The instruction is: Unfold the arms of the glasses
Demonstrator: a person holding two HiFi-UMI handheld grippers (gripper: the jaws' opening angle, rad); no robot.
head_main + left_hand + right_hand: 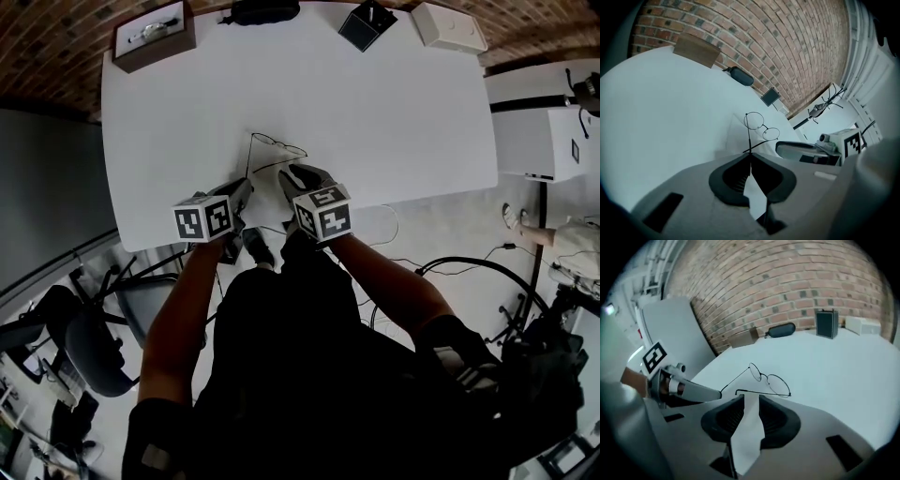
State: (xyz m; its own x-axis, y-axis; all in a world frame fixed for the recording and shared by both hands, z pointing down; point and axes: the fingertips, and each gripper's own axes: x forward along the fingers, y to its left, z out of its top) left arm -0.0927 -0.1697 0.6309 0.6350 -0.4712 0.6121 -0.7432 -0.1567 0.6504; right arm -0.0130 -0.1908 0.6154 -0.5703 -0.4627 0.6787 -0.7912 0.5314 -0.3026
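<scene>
Near the bottom edge of the worktop, dead centre in the head view, the glasses are parked between the two grippers, close to the person, so nothing has to be reached for.

The left gripper is clenched on the thin end of one temple arm. In the left gripper view the wire is seen running straight out of the pinched jaws and up to the round lenses. That grip is presumably there as an anchor, so the frame is kept from skidding or spinning while the other side gets worked. Whether the frame is resting flat or tipped up a bit can't be told.

The right gripper is released: the jaws are stood apart and only bare worktop is seen between them. The hooked tip of the second arm is lying just beyond the jaw tips, untouched. That arm is angled across behind the lenses rather than pointing straight back, so it's judged to be only partly swung out.

The tip probably needs to be caught and eased outward about its hinge. Thin wire like that is easily bent, so a light pinch is called for.

The dark case and small boxes along the top of the frame are well apart from all this.
</scene>
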